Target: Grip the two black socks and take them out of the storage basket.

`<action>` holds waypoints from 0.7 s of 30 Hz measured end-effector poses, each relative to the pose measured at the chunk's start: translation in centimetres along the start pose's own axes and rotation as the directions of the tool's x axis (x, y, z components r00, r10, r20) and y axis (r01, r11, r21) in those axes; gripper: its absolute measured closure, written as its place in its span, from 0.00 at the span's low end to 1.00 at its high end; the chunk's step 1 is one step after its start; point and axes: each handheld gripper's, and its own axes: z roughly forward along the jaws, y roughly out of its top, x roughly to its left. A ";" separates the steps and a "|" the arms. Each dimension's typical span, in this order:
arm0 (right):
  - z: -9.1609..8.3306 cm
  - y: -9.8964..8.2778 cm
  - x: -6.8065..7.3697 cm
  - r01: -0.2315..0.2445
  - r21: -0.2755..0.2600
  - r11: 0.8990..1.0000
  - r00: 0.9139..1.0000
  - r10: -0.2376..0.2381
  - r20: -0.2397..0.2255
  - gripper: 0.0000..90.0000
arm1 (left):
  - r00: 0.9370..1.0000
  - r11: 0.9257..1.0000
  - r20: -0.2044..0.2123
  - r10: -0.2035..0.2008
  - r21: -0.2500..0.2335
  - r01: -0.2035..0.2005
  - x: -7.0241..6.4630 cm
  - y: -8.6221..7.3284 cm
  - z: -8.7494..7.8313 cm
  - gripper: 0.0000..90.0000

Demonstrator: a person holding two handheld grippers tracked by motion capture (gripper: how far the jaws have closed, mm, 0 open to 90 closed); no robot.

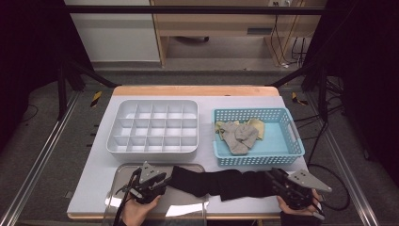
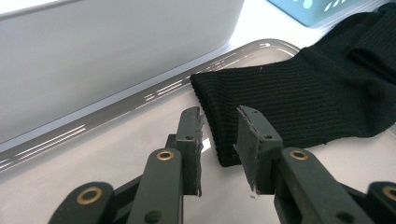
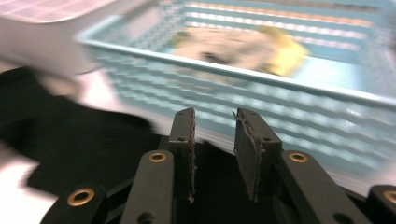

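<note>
You hold a gripper in each hand near the bottom edge of the high view, and a long black sock (image 1: 221, 182) lies stretched between them on the white table (image 1: 94, 169). Its left end rests on a clear tray (image 1: 122, 172) in the lower left of the frame, and its right end reaches to the lower right, just below the blue basket (image 1: 296, 136).

Your left gripper (image 1: 164, 181) sits over the clear tray. In the left gripper view its jaws are released, with a gap between them. The ribbed cuff of the black sock (image 2: 299, 98) lies in the centre and right of that frame, and its corner comes just in front of the gap. The pads do not press on it.

Your right gripper (image 1: 273, 178) is in the lower right of the high view, at the other end of the sock. In the right gripper view the picture is blurred, but the jaws are parted and nothing is squeezed between them. The black sock (image 3: 79, 154) lies below and to the left of them.

The blue basket is in the middle right of the high view and holds grey socks (image 1: 239, 136) and a yellow one (image 1: 258, 126). The grey divided box (image 1: 153, 127) stands to its left, in the centre of the frame.
</note>
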 end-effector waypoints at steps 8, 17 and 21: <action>4.4 -0.8 5.3 0.113 0.108 0.988 0.955 -0.078 -0.286 0.79 | 1.000 1.000 0.002 -0.008 -0.012 0.008 0.1 0.1 -0.3 0.76; 5.9 -1.8 8.0 0.194 0.164 0.967 0.913 -0.116 -0.391 0.79 | 0.999 0.999 0.000 -0.038 -0.028 0.038 0.5 0.1 -0.8 0.74; 6.2 -2.2 8.3 0.232 0.177 0.956 0.903 -0.145 -0.404 0.75 | 0.999 0.999 0.000 -0.040 -0.028 0.040 0.6 0.0 -0.8 0.73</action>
